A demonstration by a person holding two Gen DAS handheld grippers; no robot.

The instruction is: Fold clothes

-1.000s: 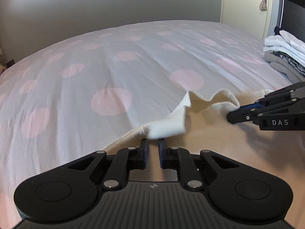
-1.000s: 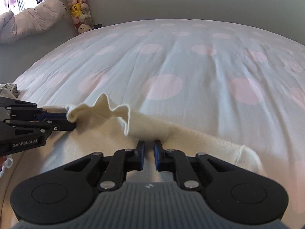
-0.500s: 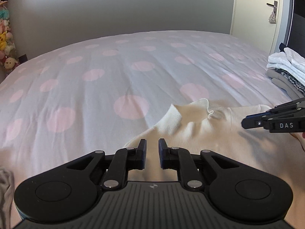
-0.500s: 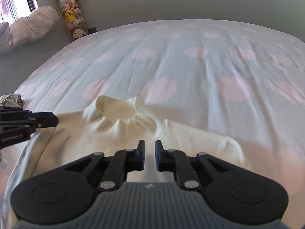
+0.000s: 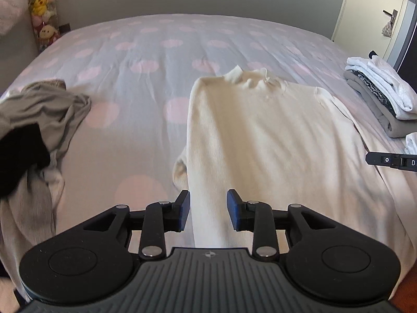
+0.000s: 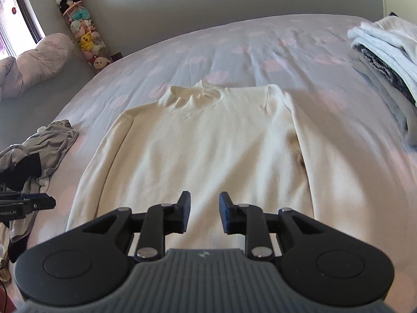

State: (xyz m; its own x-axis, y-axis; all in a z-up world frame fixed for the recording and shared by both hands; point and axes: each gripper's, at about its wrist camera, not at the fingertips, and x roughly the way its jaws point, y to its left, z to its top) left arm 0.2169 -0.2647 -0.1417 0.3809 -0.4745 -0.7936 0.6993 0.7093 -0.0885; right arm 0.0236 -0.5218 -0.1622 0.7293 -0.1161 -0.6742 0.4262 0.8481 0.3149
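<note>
Cream sweater flat lengthwise, collar pointing away, left gripper and right gripper released

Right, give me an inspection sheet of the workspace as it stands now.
Surface: bed cover, pale with pink dots, lightly creased.
Job's things: cream sweater laid flat, front up, collar away from the cameras, sleeves lying along the body.
Clutter: crumpled grey and black clothes to the left of the sweater; folded stack to its right, near the bed edge.
Grippers: left tool open, holding nothing, over the sweater's left edge; right tool open, holding nothing, over the lower middle of the sweater.
Cables: nothing seen.
Surroundings: plush toys stacked in the corner, pillow by the window, door with a handle.
</note>
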